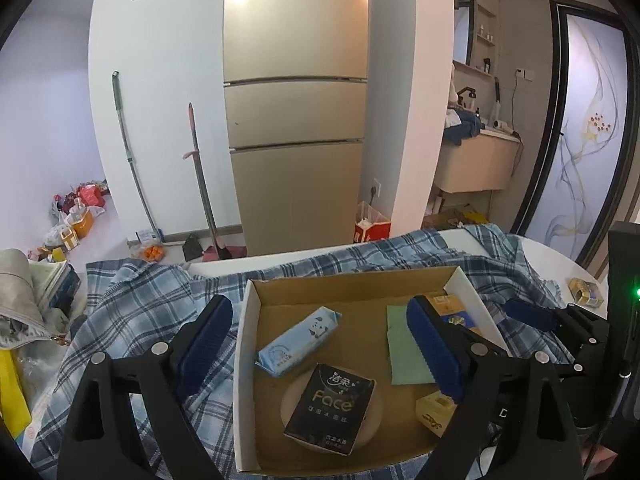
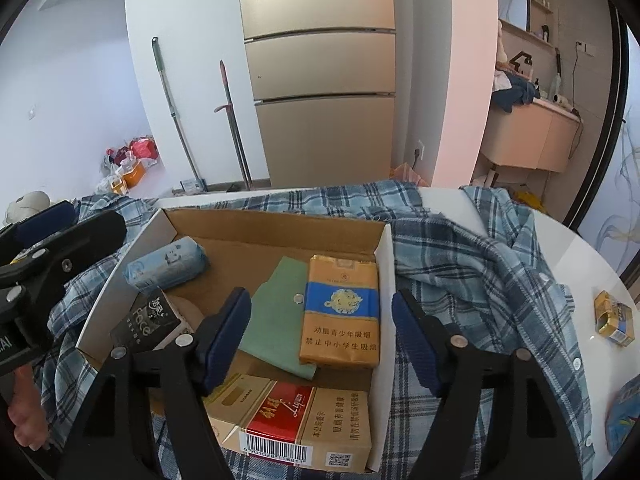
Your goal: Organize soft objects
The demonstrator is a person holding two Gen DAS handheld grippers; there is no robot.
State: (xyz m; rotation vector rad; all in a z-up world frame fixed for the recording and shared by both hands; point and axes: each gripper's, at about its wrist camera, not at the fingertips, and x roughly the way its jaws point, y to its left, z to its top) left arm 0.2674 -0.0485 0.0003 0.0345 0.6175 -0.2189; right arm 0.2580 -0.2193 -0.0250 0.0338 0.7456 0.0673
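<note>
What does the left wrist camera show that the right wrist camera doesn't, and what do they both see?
Only the left wrist view shows the black Face tissue pack whole, lying on a round pad, plus the grey bag at the table's left edge.

Only the right wrist view shows the yellow-and-blue cigarette pack whole, the red-and-gold carton, and a hand holding the left gripper.

Both show the cardboard box, light blue tissue pack, green cloth, plaid shirt, and each view's own open, empty jaws.

Ahead of my tongs, a white table (image 2: pixel 568 256) carries a rumpled blue plaid shirt (image 2: pixel 472 248); right of them a small yellow-blue pack (image 2: pixel 614 318) lies on bare tabletop.
</note>
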